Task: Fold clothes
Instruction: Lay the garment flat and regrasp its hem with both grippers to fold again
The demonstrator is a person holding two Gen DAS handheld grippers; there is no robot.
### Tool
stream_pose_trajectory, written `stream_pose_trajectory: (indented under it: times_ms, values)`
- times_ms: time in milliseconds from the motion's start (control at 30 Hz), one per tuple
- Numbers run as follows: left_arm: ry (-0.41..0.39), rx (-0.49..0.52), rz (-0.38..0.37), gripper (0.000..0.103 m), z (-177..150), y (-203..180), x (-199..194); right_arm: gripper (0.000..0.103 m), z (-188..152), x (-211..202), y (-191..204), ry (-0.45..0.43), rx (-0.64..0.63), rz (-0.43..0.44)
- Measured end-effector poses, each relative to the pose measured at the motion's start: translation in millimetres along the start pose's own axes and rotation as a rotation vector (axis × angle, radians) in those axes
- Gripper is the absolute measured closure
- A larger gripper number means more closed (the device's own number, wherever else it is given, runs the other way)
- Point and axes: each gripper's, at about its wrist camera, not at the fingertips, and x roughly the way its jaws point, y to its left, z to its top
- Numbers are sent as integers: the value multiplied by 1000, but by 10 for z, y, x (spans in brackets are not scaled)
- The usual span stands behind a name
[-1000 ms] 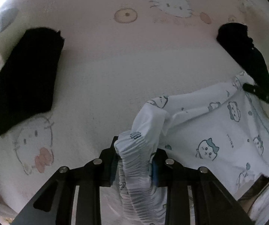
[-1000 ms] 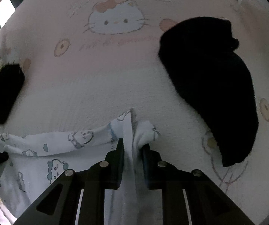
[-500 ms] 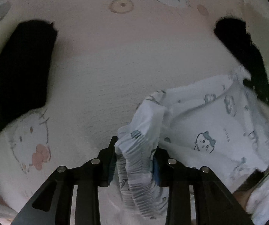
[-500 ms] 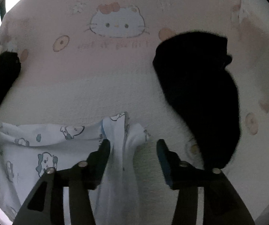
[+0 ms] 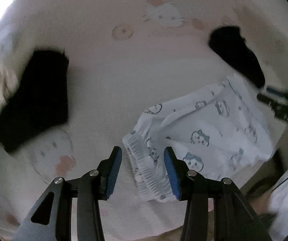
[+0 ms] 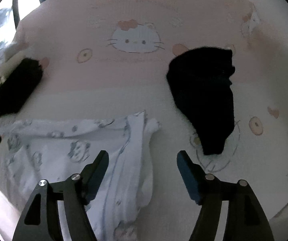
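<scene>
Printed white garment released flat on the cartoon-cat bedsheet.

The white patterned garment [image 5: 208, 132] lies near the bed's front edge, its ribbed waistband between the left tongs [image 5: 143, 156] and its folded edge between the right tongs [image 6: 143, 160]. Both tongs are opening and press on nothing, probably so the fold settles. Two dark garments flank it: one folded [image 6: 15, 88], one loosely heaped [image 6: 206, 98]. The bedsheet [image 6: 103, 84] carries all three.

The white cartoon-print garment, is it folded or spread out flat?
Folded: the white cartoon-print garment lies doubled over itself on the pink bedsheet, layered edges showing.
</scene>
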Motion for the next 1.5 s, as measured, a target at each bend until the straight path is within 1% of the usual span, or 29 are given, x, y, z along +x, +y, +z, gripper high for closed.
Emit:
stream_pose_trajectory:
  times_ms: [67,100,200,267,367,433,500,600,700,767,833,933,1067,1133,1267,1367,1500]
  values:
    - [-16,105,31,63,-71,76,-12,32,-38,-98,136,7,-55,-9]
    - [-21,143,42,63,-50,43,36,32,-53,-140,205,15,-77,-7]
    - [-41,257,52,63,-203,-148,226,32,-95,-274,392,42,-124,8]
    - [-56,330,51,63,-305,-223,229,32,-108,-352,488,50,-154,9]
    - [-56,421,55,63,-418,-335,265,32,-146,-450,654,61,-239,-27]
    - [-55,486,41,63,-486,-404,264,32,-211,-484,807,81,-342,-82]
    - [-77,566,61,63,-569,-503,259,32,-280,-471,916,102,-447,-112]
    - [-112,681,109,63,-682,-650,285,32,-488,-465,1137,122,-646,-111]
    - [-142,765,156,63,-748,-749,328,32,-663,-404,1311,153,-802,-136]
    - [-147,797,174,63,-761,-795,377,32,-772,-370,1410,162,-887,-144]
    - [-144,821,181,63,-771,-814,420,32,-855,-340,1473,170,-946,-137]
    - [-120,853,196,63,-809,-813,440,32,-942,-267,1516,184,-981,-136]
    - [-130,945,226,63,-912,-865,473,32,-1010,-149,1497,206,-985,-185]
    - [-141,970,246,63,-940,-884,481,32,-1009,-105,1459,217,-977,-205]
    - [-141,985,261,63,-921,-909,548,32,-994,-28,1376,234,-941,-208]
    - [-130,996,274,63,-886,-933,603,32,-966,-7,1328,242,-910,-188]
    - [-131,1009,292,63,-844,-976,681,32,-962,1,1327,239,-917,-190]
